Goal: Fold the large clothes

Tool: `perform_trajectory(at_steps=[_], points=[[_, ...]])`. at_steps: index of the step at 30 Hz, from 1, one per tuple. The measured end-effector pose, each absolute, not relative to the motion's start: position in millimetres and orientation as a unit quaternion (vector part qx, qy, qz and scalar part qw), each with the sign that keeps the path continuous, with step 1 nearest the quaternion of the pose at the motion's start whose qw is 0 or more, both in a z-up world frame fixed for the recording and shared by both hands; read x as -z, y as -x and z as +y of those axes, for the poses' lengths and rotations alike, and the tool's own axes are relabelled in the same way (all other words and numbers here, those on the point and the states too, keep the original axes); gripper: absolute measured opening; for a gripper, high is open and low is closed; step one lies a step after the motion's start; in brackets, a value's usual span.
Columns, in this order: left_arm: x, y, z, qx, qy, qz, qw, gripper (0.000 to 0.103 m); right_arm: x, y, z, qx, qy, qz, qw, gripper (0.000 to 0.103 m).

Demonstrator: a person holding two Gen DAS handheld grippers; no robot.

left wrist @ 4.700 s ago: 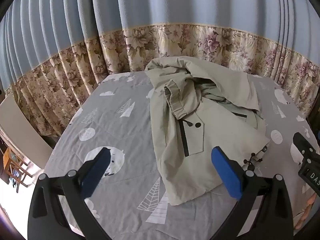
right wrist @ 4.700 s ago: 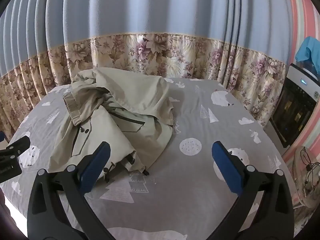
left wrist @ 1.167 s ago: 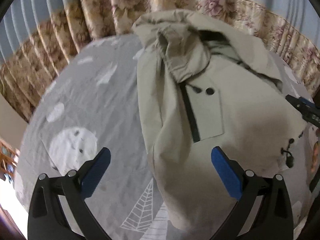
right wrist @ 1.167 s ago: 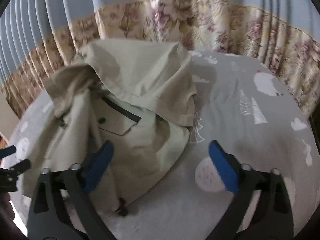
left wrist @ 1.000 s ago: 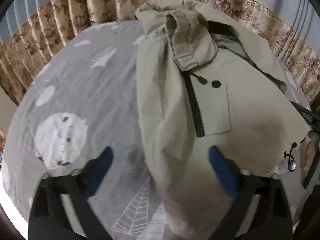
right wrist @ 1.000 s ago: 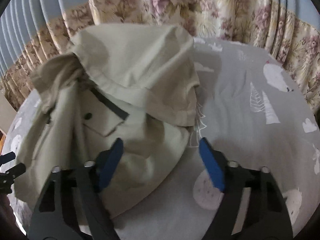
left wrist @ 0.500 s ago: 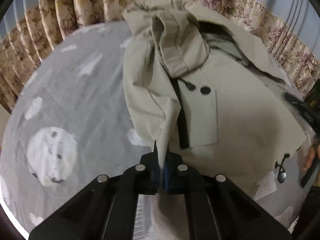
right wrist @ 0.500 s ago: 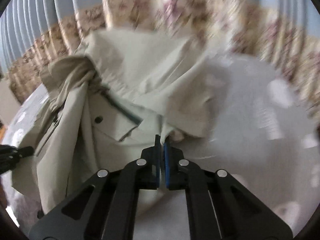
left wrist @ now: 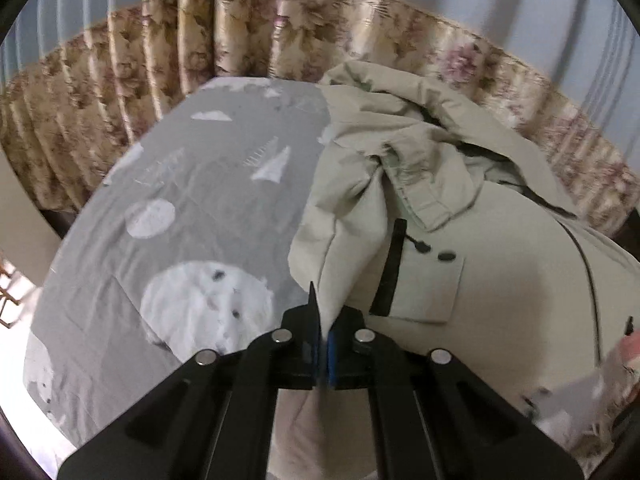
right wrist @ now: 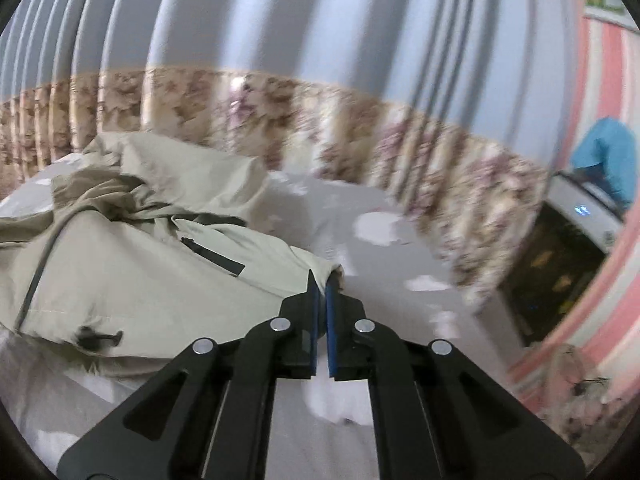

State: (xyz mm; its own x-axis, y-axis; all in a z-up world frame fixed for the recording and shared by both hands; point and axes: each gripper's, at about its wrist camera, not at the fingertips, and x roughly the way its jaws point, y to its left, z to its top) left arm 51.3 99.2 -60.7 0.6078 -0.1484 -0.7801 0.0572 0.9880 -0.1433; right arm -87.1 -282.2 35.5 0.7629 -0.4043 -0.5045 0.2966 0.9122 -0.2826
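Observation:
A large beige jacket [left wrist: 480, 280] with black zips and snaps lies crumpled on a grey patterned bed sheet [left wrist: 192, 208]. My left gripper [left wrist: 322, 332] is shut on the jacket's left hem edge and holds it raised off the sheet. The jacket also shows in the right wrist view [right wrist: 140, 264]. My right gripper [right wrist: 321, 292] is shut on the jacket's right hem corner, which is pulled out to the right. Between the two grips the lower jacket is stretched; the upper part stays bunched toward the far side.
A floral and blue curtain [left wrist: 200, 52] hangs behind the bed. A dark appliance [right wrist: 560, 256] with a blue cloth on top stands at the right, past the bed edge. Bare sheet [right wrist: 400, 248] lies to the right of the jacket.
Both grippers came down open onto the jacket's lower edge, closed on it about half a second ago, and have since lifted and pulled the hem apart, the right one swinging rightward.

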Motion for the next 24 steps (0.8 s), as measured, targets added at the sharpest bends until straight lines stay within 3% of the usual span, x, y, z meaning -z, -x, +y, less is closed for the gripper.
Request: perform_trajectory(at_steps=[4,10,12,13,14,15,16,17,24], points=[[64.1,-22.3,92.6,0.068,0.035,0.449,0.890,0.003,-30.0,119.6,-281.7,0.218,0.103,0.308,0.920,0.000],[105.0,-10.6,99.2,0.064,0.042,0.512,0.856,0.004,45.4,131.4,-305.9,0.203,0.031,0.471,0.858,0.001],[110.4,-10.7,95.8,0.055,0.016,0.512,0.857,0.008,54.8,126.0,-309.7,0.179,0.006,0.491,0.853,0.002],[108.2,-9.3,94.1,0.051,-0.001,0.506,0.861,0.016,49.7,129.6,-318.2,0.165,-0.015,0.486,0.858,0.012],[105.2,-6.2,93.2,0.040,-0.024,0.496,0.867,0.036,43.5,131.7,-326.7,0.161,-0.032,0.485,0.859,0.032],[101.5,-1.5,95.4,0.022,-0.049,0.481,0.875,0.051,35.4,134.8,-337.2,0.158,-0.052,0.479,0.862,0.044],[96.4,2.1,101.4,-0.010,-0.079,0.464,0.882,0.076,24.1,141.0,-350.7,0.165,-0.076,0.465,0.867,0.058],[92.4,4.7,106.5,-0.028,-0.093,0.453,0.886,0.082,16.3,143.3,-360.4,0.177,-0.088,0.458,0.867,0.059],[71.1,-19.2,120.0,-0.019,-0.087,0.451,0.888,0.082,-0.3,101.2,-374.5,0.182,-0.053,0.417,0.889,0.061]])
